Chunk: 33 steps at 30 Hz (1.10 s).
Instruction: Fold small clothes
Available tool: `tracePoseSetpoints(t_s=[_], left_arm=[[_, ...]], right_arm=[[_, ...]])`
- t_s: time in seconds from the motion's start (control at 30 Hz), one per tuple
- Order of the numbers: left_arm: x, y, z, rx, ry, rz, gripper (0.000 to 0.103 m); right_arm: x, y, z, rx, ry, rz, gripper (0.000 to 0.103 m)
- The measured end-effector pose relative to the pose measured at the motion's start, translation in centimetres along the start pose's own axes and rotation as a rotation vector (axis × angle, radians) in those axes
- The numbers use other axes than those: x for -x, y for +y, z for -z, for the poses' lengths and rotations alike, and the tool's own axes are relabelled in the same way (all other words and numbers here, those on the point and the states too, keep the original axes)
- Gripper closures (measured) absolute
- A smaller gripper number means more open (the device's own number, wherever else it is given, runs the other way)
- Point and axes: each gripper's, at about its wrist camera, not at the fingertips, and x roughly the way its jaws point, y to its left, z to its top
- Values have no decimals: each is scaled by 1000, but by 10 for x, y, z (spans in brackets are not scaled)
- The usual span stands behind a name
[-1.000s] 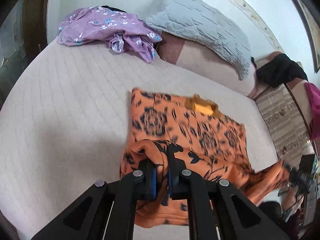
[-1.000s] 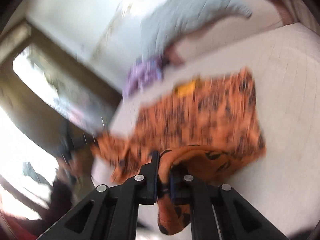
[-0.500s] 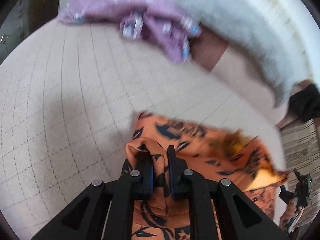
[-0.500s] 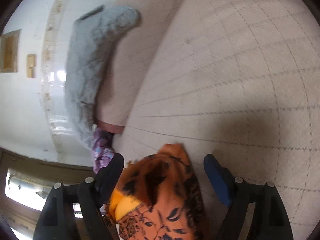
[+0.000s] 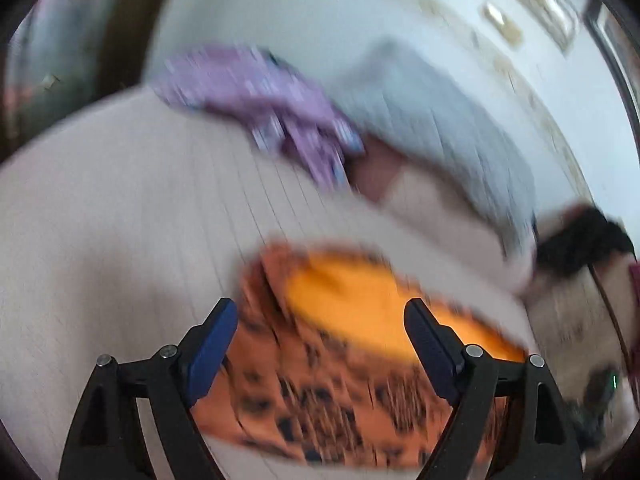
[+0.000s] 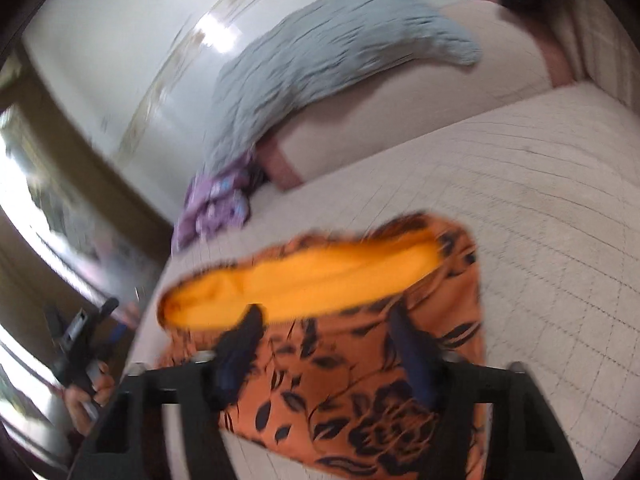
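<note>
An orange garment with a black flower print (image 5: 320, 384) lies folded over on the beige quilted bed, its plain orange inside (image 5: 352, 304) showing along the far edge. My left gripper (image 5: 320, 332) is open just above it, holding nothing. In the right wrist view the same garment (image 6: 360, 392) lies under my right gripper (image 6: 326, 340), which is open and empty, with the plain orange band (image 6: 304, 284) beyond the fingertips. Both views are motion blurred.
A purple flowered garment (image 5: 272, 116) lies crumpled at the far side of the bed (image 5: 100, 240), next to a grey pillow (image 5: 432, 120). A dark cloth (image 5: 580, 240) sits at the right. The purple garment (image 6: 216, 208) and pillow (image 6: 320, 56) show in the right wrist view too.
My left gripper has let go of the orange garment and opened. The garment's near part is now folded over the far part. Both grippers have pulled back a little.
</note>
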Motion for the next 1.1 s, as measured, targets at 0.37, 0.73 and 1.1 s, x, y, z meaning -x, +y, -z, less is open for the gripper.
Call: tracePoseSetpoints(t_s=[0.37, 0.73, 1.1], left_arm=[[-66, -3, 7, -73, 217, 107, 56], [-111, 13, -49, 78, 109, 230, 47], [-73, 1, -70, 102, -59, 244, 13]], right_arm=[[-45, -16, 24, -33, 215, 51, 61], [-66, -16, 22, -41, 219, 25, 61], [-91, -22, -9, 42, 143, 37, 62]])
